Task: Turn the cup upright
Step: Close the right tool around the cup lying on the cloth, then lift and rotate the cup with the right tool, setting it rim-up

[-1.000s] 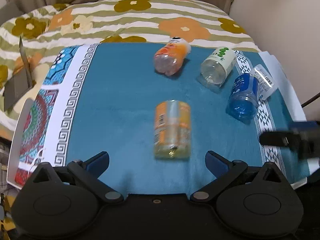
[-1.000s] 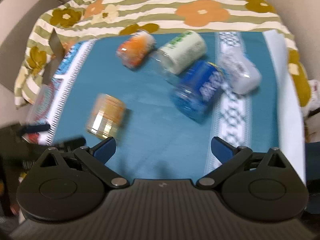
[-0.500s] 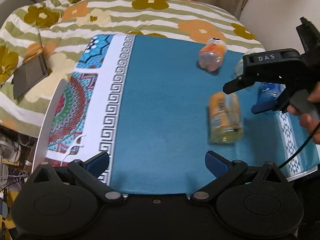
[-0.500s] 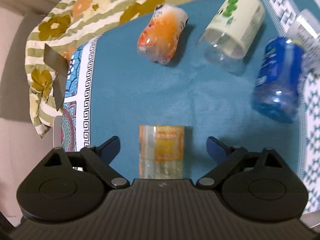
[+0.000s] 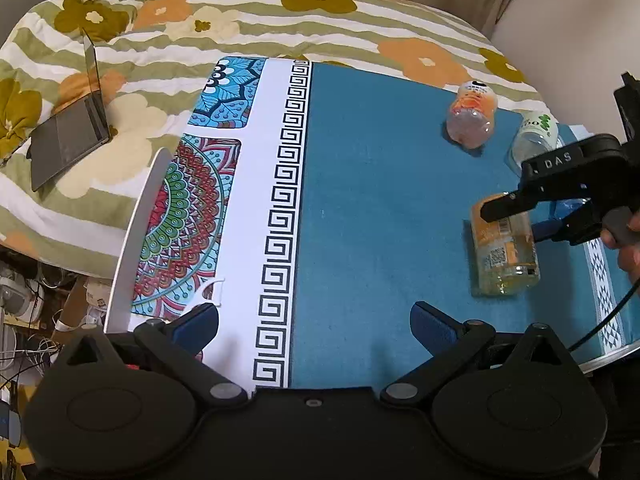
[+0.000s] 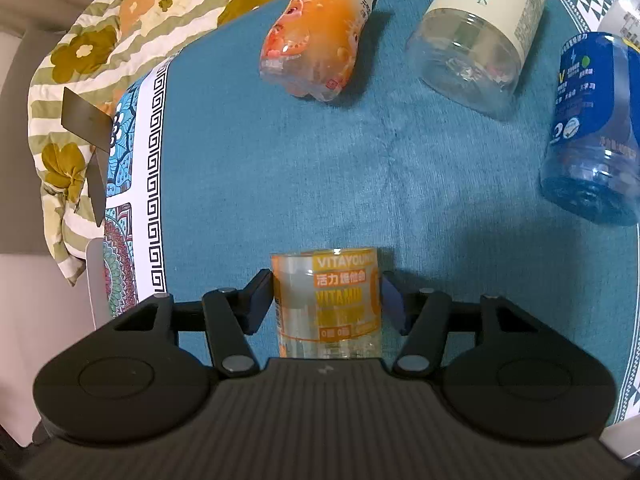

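Observation:
A clear cup with an orange label (image 6: 326, 300) lies on its side on the blue cloth (image 6: 280, 168). My right gripper (image 6: 326, 296) straddles it, and both pads touch its sides, so the gripper is shut on it. From the left wrist view the same cup (image 5: 504, 256) rests on the cloth at the right, with the right gripper (image 5: 516, 224) reaching over it from the right, held by a hand (image 5: 628, 248). My left gripper (image 5: 312, 320) stands open above the table's near edge with nothing between its fingers.
Other cups lie on their sides further back: an orange one (image 6: 316, 40), a white one with green print (image 6: 480, 28), a blue one (image 6: 592, 132). A patterned mat (image 5: 180, 220) covers the table's left side. A laptop (image 5: 68, 136) sits on the flowered bedding (image 5: 240, 12).
My right gripper has come down over the orange-label cup and its jaws have narrowed from wide open onto the cup's sides. The left gripper has swung further left.

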The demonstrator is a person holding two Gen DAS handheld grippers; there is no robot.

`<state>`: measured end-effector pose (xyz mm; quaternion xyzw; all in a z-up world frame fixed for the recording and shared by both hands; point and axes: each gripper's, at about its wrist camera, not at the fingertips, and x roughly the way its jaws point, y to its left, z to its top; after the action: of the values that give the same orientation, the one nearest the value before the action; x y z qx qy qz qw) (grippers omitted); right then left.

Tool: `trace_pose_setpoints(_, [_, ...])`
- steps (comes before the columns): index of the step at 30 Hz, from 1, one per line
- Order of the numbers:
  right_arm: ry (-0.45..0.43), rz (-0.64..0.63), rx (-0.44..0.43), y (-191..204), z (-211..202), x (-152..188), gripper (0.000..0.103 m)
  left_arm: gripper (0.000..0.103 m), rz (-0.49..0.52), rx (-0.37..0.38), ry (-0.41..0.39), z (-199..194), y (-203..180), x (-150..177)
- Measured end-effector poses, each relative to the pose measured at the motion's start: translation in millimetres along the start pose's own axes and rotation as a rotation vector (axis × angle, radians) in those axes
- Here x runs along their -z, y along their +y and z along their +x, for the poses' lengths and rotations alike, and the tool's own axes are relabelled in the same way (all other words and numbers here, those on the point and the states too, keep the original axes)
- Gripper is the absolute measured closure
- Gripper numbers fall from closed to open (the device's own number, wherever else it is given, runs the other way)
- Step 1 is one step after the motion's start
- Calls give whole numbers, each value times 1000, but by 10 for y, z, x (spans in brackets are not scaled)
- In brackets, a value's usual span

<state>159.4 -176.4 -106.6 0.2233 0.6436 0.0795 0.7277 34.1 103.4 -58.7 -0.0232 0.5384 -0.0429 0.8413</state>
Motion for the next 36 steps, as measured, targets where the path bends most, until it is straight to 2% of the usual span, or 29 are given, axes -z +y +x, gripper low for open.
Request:
trace_pose_setpoints(4, [-26,-16,-17,52,-127,40,32,0,0,8,-3,-26,22,-35])
trace_pose_setpoints(7, [-115,-60,-36,146,-421,138,32,0,-3,11,-17,-83,30,-58])
trace_pose_setpoints(12, [-415,-187,9,289,-804,451,32,0,-20,23,-43,-141,41,-81])
trace_pose_setpoints(18, [-767,-258,46,254,-567,875,31,0,-15,9,-73,-104,-25,-77])
trace_pose_setpoints(25, [-1008,-211,174,245,-94,993,31,0,21,-2,-83,-20,-48,69])
trace_pose_setpoints(28, [-1051,-226,230,271,43,960,31,0,56,-22,-80,22,-44,139])
trace_pose_setpoints(33, [-1036,-179,230,176,182,941,30,0,81,-36,-61,86,-46,219])
trace_pose_setpoints(36, [-1020,-209,242,199,173,1007,30,0,94,-36,-58,96,-67,238])
